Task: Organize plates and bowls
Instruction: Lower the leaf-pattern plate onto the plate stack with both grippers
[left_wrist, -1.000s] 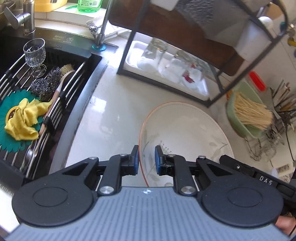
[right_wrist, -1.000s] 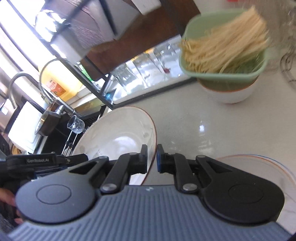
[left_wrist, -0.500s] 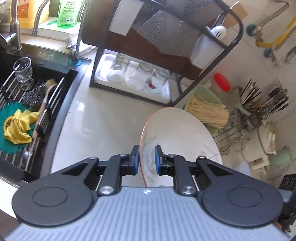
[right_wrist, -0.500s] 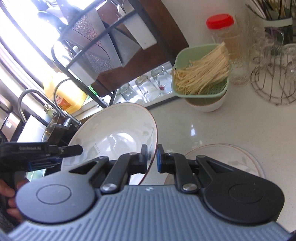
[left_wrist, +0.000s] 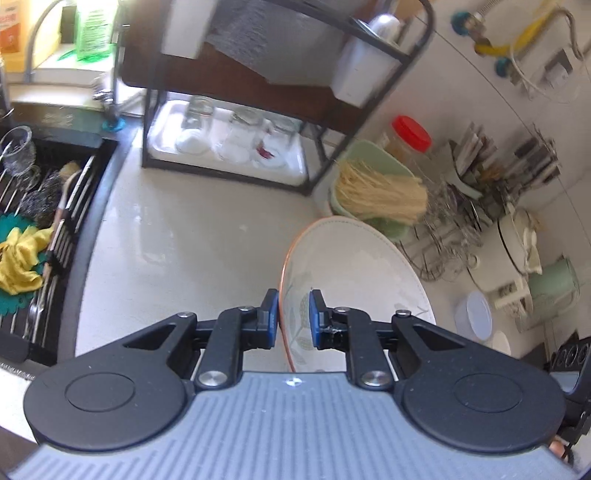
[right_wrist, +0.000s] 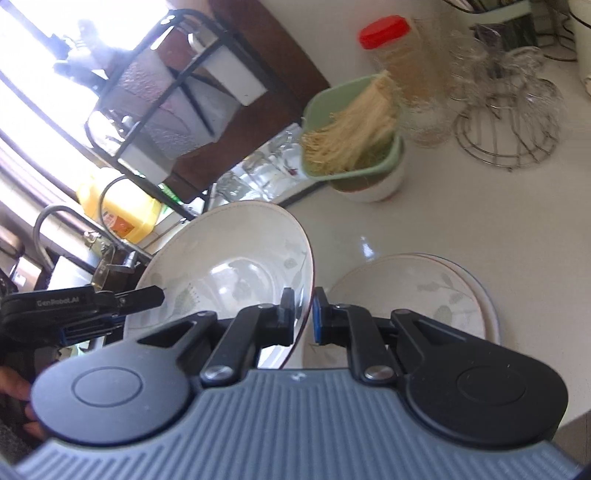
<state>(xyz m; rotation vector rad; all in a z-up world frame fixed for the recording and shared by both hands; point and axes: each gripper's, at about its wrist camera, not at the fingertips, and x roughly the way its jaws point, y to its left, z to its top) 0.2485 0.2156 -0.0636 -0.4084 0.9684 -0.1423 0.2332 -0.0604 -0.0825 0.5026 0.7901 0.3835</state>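
Note:
Both grippers hold one white bowl with a brown rim and a leaf pattern (left_wrist: 351, 266), lifted above the counter. My left gripper (left_wrist: 292, 317) is shut on its near rim. My right gripper (right_wrist: 303, 314) is shut on the opposite rim of the bowl (right_wrist: 229, 266), and the left gripper's finger (right_wrist: 140, 295) shows at the bowl's far side. A stack of white leaf-pattern plates (right_wrist: 417, 291) lies on the counter under and right of my right gripper.
A black dish rack with upturned glasses (left_wrist: 236, 140) stands at the back. A green strainer of noodles (left_wrist: 380, 195) sits on a white bowl (right_wrist: 373, 184), beside a red-lidded jar (left_wrist: 410, 136) and a wire rack (right_wrist: 509, 125). The sink (left_wrist: 40, 206) is at the left.
Both grippers have lifted the bowl higher and drawn it back from the rack. The plate stack has come into the right wrist view. Both grips are unchanged.

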